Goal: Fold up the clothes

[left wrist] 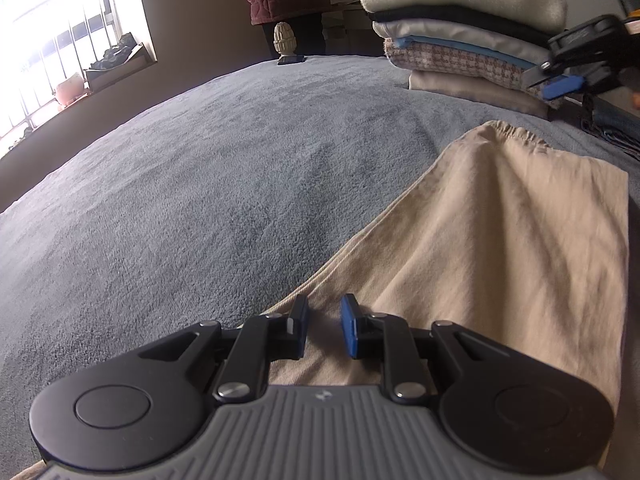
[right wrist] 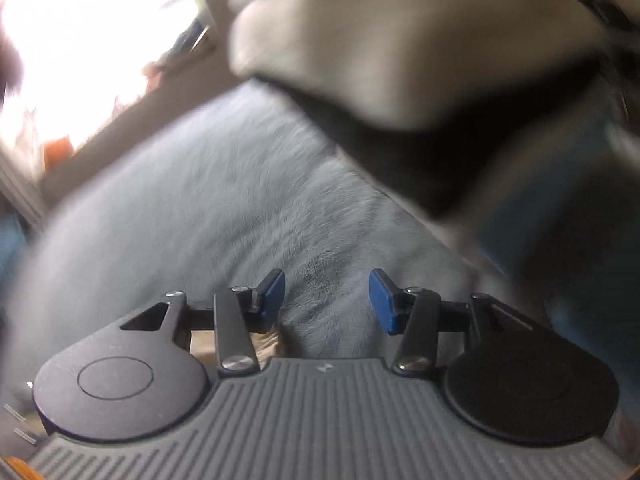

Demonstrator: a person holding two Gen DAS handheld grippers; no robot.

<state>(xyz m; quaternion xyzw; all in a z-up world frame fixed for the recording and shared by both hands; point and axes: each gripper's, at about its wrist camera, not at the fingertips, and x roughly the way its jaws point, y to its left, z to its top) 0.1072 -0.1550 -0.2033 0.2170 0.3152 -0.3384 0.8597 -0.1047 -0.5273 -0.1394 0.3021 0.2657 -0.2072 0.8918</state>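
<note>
Because the right wrist view is smeared, the stack of clothes (right wrist: 400, 60) reads only as pale and dark bands, cut off at top. Right gripper (right wrist: 326, 300) is open over the grey blanket (right wrist: 240, 200), nothing between its jaws. Left gripper (left wrist: 324, 328), jaws narrow, rests on the beige trousers (left wrist: 500, 240), cloth between the pads; grip uncertain.

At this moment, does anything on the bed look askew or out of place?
Nothing alarming. The beige garment lies creased and only partly folded on the grey blanket; the stack of folded clothes behind it sits fairly tidy.
</note>
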